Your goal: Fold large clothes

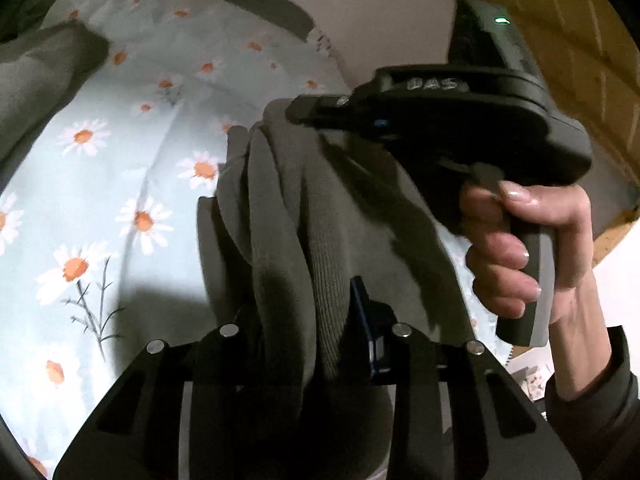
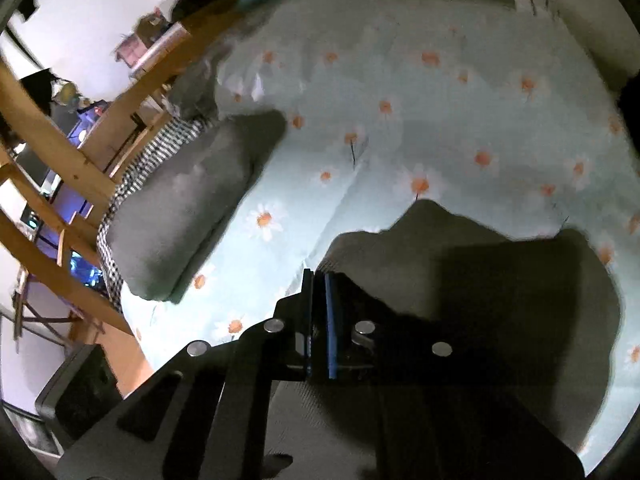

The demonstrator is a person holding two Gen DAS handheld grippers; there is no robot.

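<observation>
A grey-green knit garment (image 1: 304, 216) lies bunched between the fingers of my left gripper (image 1: 288, 200), which is shut on the thick fold. A blue pad (image 1: 362, 304) shows against the cloth on the right side. To the right, a hand (image 1: 532, 240) holds my right gripper (image 1: 300, 110), whose tip pinches the top of the same fold. In the right wrist view my right gripper (image 2: 318, 276) has its jaws together on the ribbed edge of the garment (image 2: 460, 280). The garment spreads over the daisy-print bedsheet (image 2: 400, 120).
A folded grey piece (image 2: 188, 208) rests on checked cloth (image 2: 132, 176) at the bed's left side. Beyond it stand wooden rails (image 2: 60, 160) and a cluttered room. More grey fabric (image 1: 40, 80) lies at the upper left, and wooden slats (image 1: 560, 20) rise at the right.
</observation>
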